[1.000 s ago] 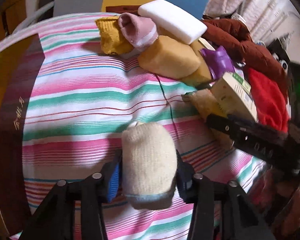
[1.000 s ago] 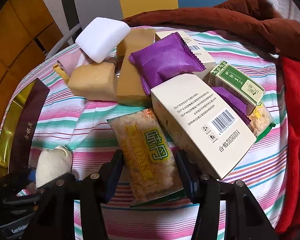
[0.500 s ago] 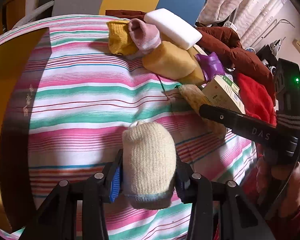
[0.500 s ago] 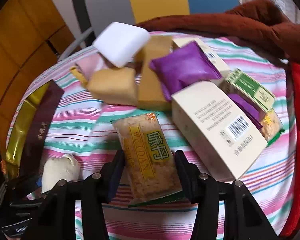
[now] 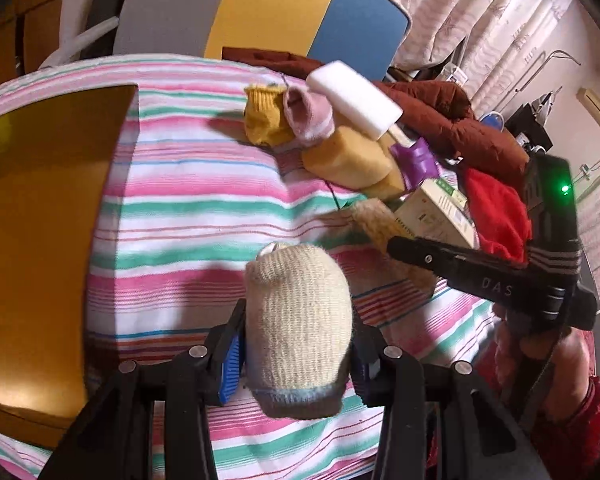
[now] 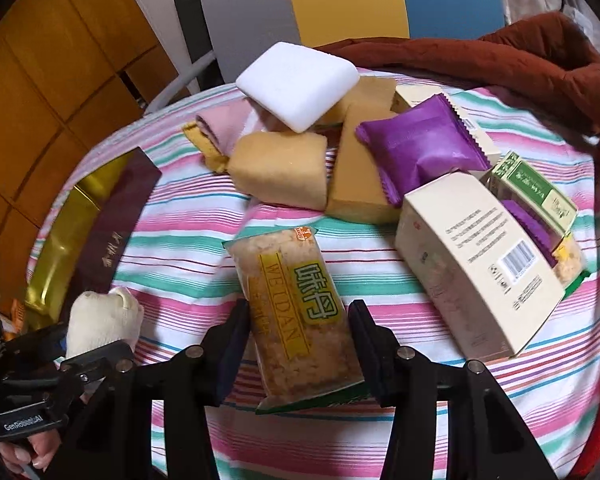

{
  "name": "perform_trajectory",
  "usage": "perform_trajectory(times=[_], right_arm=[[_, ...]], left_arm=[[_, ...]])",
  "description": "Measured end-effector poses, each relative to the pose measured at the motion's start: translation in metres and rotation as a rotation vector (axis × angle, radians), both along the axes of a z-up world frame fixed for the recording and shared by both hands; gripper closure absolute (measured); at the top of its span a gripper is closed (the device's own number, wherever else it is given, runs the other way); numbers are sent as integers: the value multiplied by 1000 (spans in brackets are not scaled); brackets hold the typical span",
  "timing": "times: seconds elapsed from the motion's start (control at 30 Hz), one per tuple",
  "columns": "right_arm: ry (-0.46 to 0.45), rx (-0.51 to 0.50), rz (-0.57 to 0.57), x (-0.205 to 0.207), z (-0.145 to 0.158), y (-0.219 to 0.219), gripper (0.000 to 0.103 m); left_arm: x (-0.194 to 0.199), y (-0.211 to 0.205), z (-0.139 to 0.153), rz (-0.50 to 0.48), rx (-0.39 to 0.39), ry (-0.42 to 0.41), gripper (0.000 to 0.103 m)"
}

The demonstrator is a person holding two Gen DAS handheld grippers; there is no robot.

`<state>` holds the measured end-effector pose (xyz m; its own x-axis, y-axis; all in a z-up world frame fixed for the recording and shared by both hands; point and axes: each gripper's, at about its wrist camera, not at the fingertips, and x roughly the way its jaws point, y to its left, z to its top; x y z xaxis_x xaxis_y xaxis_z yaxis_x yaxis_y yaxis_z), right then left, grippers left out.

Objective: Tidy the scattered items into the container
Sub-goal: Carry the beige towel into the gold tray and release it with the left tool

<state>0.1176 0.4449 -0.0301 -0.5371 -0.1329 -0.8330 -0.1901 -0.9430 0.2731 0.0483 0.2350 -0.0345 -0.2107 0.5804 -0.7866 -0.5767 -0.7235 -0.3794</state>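
The left gripper [image 5: 298, 354] is clamped on a rolled cream sock [image 5: 298, 332] with a grey cuff, held clear above the striped cloth [image 5: 188, 208] covering the counter. The right gripper [image 6: 298, 344] is closed on a clear snack packet [image 6: 300, 316] printed "WEIDAN" beside green Chinese characters, its upper end raised off the cloth.

Just left of the socks' side lies the container [image 6: 76, 232] — a gold tray with a dark maroon lid edge bearing gold script too small to read.

Beyond the packet sits a heap: one white foam block [image 6: 298, 84] on top, two tan sponges [image 6: 280, 172] under it, one yellow sock [image 5: 262, 120] and one pink sock [image 5: 308, 118] together at the far side. One purple foil pouch [image 6: 420, 152] rests on the sponges, with a second purple pouch partly hidden behind the boxes. Two boxes lie to the right — a cream box [image 6: 476, 264] with a barcode and small unreadable print, and a green-and-white box [image 6: 532, 188]. A second snack packet shows beneath them.
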Motion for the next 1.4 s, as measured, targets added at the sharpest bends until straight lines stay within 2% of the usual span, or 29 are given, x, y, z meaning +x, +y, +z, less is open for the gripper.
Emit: perform_trajectory(times=[0.23, 0.53, 0.8, 0.97, 1.13, 1.27, 1.4], right_arm=[[12, -152, -13, 2, 5, -21, 52], [83, -243, 68, -35, 45, -78, 52], [75, -258, 156, -100, 60, -157, 52], [42, -219, 177, -143, 52, -206, 52], [-5, -192, 193, -174, 37, -243, 53], [-58, -207, 154, -199, 19, -255, 52], [-77, -224, 78, -220, 5, -261, 52]], left_arm=[[-6, -16, 26, -4, 51, 51, 59], [-52, -80, 46, 125, 63, 79, 59], [-115, -140, 37, 225, -67, 83, 59], [-158, -167, 16, 270, -145, 56, 59], [-186, -175, -8, 272, -248, 56, 59], [-206, -179, -19, 261, -271, 46, 59], [-226, -179, -20, 275, -291, 71, 58]])
